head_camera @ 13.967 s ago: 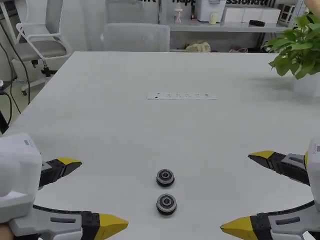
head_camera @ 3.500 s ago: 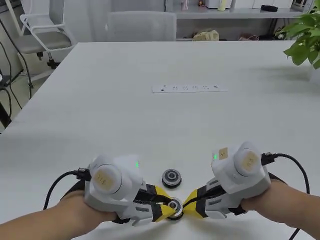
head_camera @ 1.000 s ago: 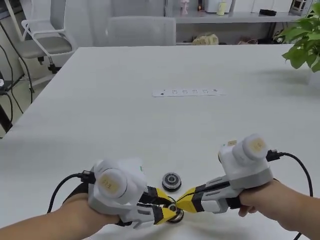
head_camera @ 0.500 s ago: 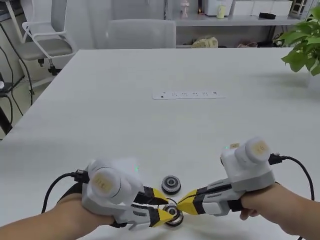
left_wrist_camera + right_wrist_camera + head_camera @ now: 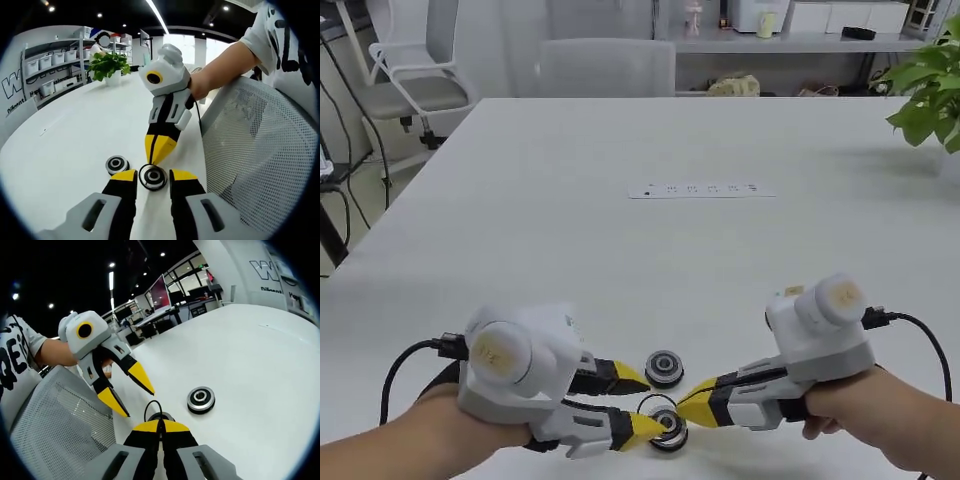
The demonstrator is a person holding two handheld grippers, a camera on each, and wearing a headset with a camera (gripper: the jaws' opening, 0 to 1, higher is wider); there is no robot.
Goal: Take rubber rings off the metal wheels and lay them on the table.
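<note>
Nearest us, the small metal wheel with a dark hub (image 5: 669, 431) sits on the white table (image 5: 620, 250). Our left gripper (image 5: 650, 402) is spread open astride it, probably to steady it. Our right gripper (image 5: 684, 404), opposite, is clenched on that wheel's thin black rubber ring (image 5: 151, 409), peeling it upward. A second matching wheel (image 5: 664, 367) lies just beyond.

Left gripper (image 5: 651, 401), right gripper (image 5: 683, 403): white housings (image 5: 515, 355), black-yellow fingers (image 5: 620, 376), black cables (image 5: 912, 326); printed sleeve (image 5: 280, 35)
</note>
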